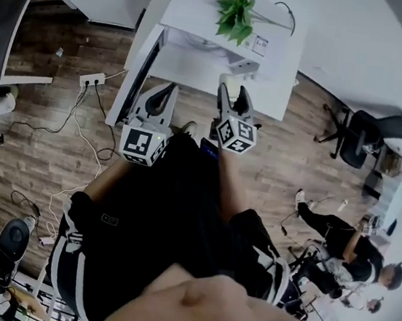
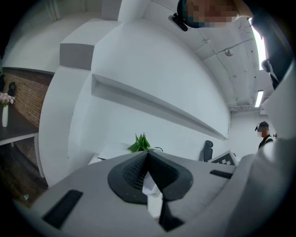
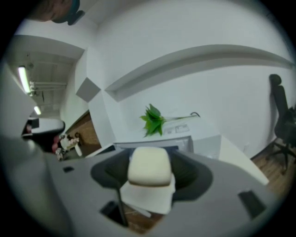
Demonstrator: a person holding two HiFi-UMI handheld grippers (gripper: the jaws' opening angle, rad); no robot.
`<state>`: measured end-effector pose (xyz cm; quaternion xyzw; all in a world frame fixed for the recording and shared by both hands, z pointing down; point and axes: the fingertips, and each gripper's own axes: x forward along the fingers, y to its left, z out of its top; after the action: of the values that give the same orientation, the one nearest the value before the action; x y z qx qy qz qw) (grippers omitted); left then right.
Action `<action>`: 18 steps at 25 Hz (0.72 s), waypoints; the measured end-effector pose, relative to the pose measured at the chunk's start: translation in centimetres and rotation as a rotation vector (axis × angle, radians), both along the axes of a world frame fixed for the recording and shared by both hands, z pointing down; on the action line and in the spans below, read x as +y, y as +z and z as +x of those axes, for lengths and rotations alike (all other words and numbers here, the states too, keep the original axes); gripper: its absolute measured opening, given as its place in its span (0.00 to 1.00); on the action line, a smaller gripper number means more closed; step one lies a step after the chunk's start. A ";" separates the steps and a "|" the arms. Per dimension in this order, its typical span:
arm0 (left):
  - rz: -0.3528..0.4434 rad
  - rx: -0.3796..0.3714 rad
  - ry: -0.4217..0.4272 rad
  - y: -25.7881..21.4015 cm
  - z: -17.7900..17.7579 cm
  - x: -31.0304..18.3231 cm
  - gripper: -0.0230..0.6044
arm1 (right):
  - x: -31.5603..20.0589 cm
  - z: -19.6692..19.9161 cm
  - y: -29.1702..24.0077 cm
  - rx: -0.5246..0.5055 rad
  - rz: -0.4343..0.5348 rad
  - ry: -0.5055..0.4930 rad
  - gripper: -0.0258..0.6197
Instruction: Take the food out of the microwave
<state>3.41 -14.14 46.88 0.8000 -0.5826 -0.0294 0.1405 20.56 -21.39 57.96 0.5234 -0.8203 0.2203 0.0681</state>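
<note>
Two small stickers lay on the top of the white microwave (image 1: 205, 17), near its front edge, and the print on the label (image 1: 260, 45) was too small to read. Each gripper carried a cube with black and white square markers and no words on them.

The microwave door (image 1: 142, 75) stood open at the left side of the microwave. What was inside the microwave could not be made out in any view. A green plant (image 1: 236, 12) stood on top of the microwave, with a thin dark cable (image 1: 286, 13) beside it.

The right gripper (image 3: 150, 155) was in front of the microwave, and its jaws were pinching the food (image 3: 149, 166), a pale cream piece with rounded corners, held outside the microwave. A white piece showed directly under the food, and I cannot tell what it was. In the head view the food was hard to make out ahead of the right gripper (image 1: 235, 93).

The left gripper (image 2: 148, 155) was also in front of the microwave, beside the open door, with its jaws pressed together at the tips and nothing between them.
</note>
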 end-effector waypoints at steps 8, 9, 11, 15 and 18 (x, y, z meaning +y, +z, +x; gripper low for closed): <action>-0.021 -0.011 -0.030 1.0 1.7 -0.6 0.08 | 2.1 3.0 -4.2 -0.053 0.067 -0.002 0.50; -0.019 -0.014 -0.029 0.9 1.9 -0.6 0.09 | 2.4 3.2 -4.5 -0.057 0.071 -0.005 0.50; -0.012 -0.017 -0.027 0.7 2.5 -0.7 0.08 | 2.8 3.6 -5.2 -0.063 0.080 -0.011 0.50; -0.005 -0.028 -0.028 0.3 3.1 -0.8 0.08 | 3.4 4.1 -6.4 -0.086 0.093 -0.016 0.50; -0.007 -0.031 -0.032 0.3 3.3 -0.6 0.08 | 3.6 4.5 -6.5 -0.091 0.095 -0.014 0.50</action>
<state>6.72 -14.77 47.21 0.7904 -0.5976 -0.0173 0.1338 25.01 -17.81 51.44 0.5096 -0.8358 0.2041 0.0076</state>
